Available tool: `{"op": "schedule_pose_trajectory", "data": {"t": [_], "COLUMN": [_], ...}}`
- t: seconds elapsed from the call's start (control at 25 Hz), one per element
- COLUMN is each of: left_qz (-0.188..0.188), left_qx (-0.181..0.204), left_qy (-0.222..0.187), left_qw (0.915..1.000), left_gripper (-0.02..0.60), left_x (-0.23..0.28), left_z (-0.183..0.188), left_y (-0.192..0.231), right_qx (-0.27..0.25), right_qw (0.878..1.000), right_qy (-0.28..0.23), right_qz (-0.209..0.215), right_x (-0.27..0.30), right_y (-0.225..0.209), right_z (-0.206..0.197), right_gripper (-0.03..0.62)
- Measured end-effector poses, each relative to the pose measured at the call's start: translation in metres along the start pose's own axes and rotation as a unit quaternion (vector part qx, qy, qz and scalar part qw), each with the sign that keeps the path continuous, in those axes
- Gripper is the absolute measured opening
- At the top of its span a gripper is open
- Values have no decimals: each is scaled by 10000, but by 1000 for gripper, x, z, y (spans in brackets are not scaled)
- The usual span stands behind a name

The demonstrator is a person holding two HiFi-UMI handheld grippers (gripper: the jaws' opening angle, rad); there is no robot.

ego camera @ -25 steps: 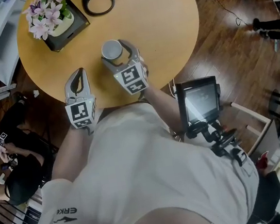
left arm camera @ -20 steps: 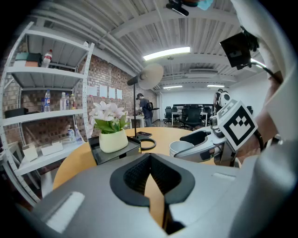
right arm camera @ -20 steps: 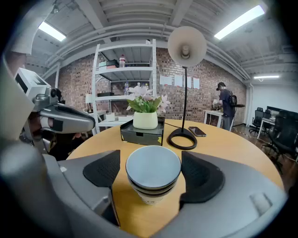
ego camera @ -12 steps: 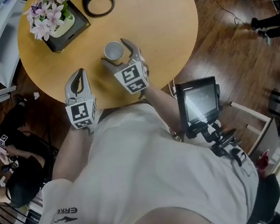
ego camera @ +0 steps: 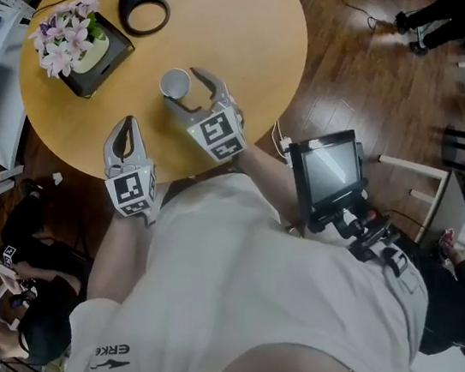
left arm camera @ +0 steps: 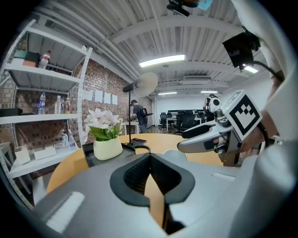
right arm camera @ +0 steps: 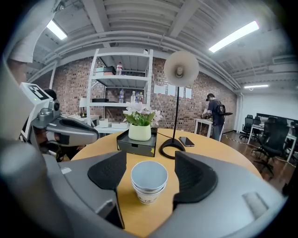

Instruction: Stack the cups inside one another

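Observation:
A stack of white paper cups (ego camera: pixel 174 83) stands upright on the round wooden table (ego camera: pixel 254 39). My right gripper (ego camera: pixel 186 91) hovers just behind the stack. In the right gripper view the cups (right arm camera: pixel 149 182) show between the two black pads, which stand clear of them on both sides. Its jaws are wide apart and closing. My left gripper (ego camera: pixel 124 129) rests near the table's front edge, shut with nothing in it; its closed pads (left arm camera: pixel 139 174) show in the left gripper view. The stack there is partly hidden behind the right gripper (left arm camera: pixel 209 135).
A flower pot on a dark box (ego camera: pixel 73 44) sits at the table's far left, and a lamp's ring base (ego camera: pixel 143 8) lies beyond it. A screen on a stand (ego camera: pixel 327 171) is at my right side. Shelves line the left, where a person sits (ego camera: pixel 20 325).
The right gripper's jaws, close round the cup stack a second ago, have spread. The gripper has lifted and drawn back a little. The cups stand free. The left gripper has kept still.

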State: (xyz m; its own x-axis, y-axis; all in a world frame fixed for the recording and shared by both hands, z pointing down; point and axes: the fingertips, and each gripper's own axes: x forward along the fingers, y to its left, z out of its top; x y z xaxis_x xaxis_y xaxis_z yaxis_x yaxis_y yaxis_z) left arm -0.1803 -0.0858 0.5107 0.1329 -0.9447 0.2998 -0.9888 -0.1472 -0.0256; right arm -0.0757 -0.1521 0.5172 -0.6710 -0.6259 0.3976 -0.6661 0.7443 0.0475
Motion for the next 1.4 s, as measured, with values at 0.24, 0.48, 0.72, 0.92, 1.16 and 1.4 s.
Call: {"op": "schedule_pose_trajectory", "data": {"t": [0.24, 0.48, 0.72, 0.92, 1.16, 1.4], "left_qz": [-242, -428, -386, -275, -44, -11], "left_qx": [-42, -34, 29, 107, 170, 243], "left_qy": [-239, -466, -636, -666, -587, -458], "left_qw": [9994, 9980, 9972, 9973, 9981, 9987], "left_gripper": [2, 2, 2, 2, 2, 2], "left_x": [-4, -6, -18, -45, -84, -113], "left_z": [10, 23, 37, 40, 34, 21], "left_y": [-12, -38, -68, -105, -144, -168], "right_qx": [100, 88, 222, 371, 562, 737], "right_qw": [9994, 9980, 9951, 9935, 9933, 9930], "right_qy": [-174, -272, -491, -716, -795, -774], "right_qz": [-283, -572, -833, -800, -629, -500], "right_x": [-33, -68, -104, -150, -203, -229], "right_y": [5, -1, -19, -23, -22, -13], "right_z": [7, 6, 11, 6, -13, -33], "right_gripper": [236, 120, 20, 14, 14, 14]}}
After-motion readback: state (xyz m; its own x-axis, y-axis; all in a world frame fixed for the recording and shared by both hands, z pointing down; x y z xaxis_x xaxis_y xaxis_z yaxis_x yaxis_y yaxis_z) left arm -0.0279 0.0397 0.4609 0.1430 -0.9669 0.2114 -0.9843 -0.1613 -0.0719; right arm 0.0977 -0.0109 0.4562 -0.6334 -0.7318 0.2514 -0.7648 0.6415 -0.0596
